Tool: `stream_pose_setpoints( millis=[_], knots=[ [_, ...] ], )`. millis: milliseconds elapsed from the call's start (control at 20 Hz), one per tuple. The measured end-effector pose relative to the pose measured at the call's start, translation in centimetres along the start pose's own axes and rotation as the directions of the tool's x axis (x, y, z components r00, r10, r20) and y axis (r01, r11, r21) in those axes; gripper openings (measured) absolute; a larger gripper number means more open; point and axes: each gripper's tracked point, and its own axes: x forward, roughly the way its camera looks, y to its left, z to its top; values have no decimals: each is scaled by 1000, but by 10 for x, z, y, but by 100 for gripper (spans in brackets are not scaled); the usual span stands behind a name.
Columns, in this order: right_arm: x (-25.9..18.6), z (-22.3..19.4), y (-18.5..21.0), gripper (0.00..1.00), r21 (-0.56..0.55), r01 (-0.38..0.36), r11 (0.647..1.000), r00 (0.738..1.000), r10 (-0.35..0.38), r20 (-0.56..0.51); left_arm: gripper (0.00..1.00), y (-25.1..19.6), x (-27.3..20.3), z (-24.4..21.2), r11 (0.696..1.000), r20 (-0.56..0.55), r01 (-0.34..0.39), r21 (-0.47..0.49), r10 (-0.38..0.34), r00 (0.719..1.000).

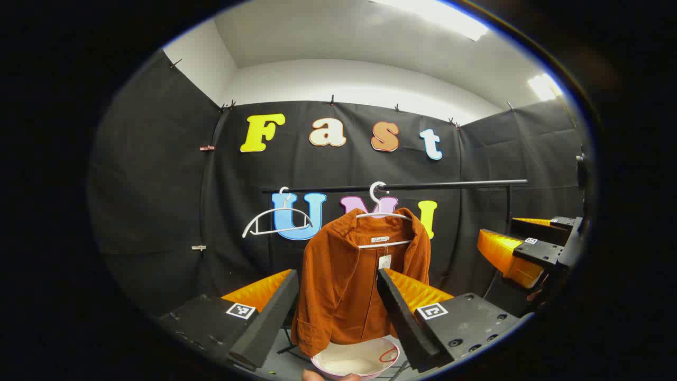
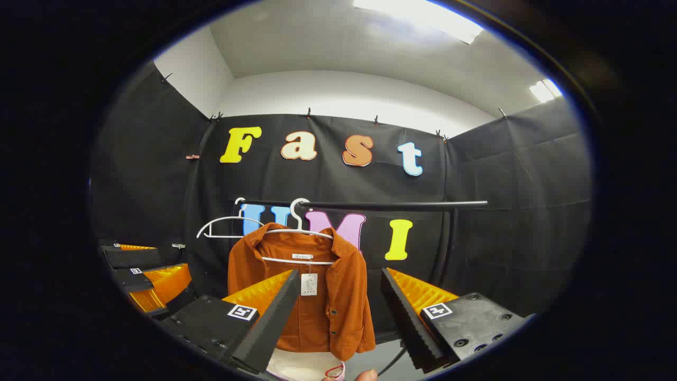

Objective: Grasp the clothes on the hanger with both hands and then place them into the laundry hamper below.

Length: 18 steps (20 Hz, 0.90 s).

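Rust corduroy jacket (image 1: 349, 275) hangs on its white hanger (image 1: 382, 214) above the hamper (image 1: 357, 360); your left hand-held gripper (image 1: 338, 312) and right hand-held gripper (image 2: 341, 312) both gape, untouching.

I see the shirt (image 1: 346, 275) as ribbed cloth, like corduroy, matt and soft-looking, with a paper tag (image 2: 309, 284) hanging at its front. Its hanger (image 1: 382, 214) and the bare hanger (image 1: 275, 219) beside it look like smooth plastic. The rail (image 1: 423, 186) above reads as smooth, slightly glossy metal. Below, the hamper (image 1: 359, 360) has a pale, smooth, faintly glossy inside.
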Motion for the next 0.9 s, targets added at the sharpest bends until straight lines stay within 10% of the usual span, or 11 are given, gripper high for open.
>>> stream_pose_setpoints(
  millis=[900],
  knots=[
    [15, -12, 7, 97, 22, 16, 1000, 1000, -16, -27, 95, 5, 15, 6, 1000, 20, -7, 14, 6, 1000]
  ],
)
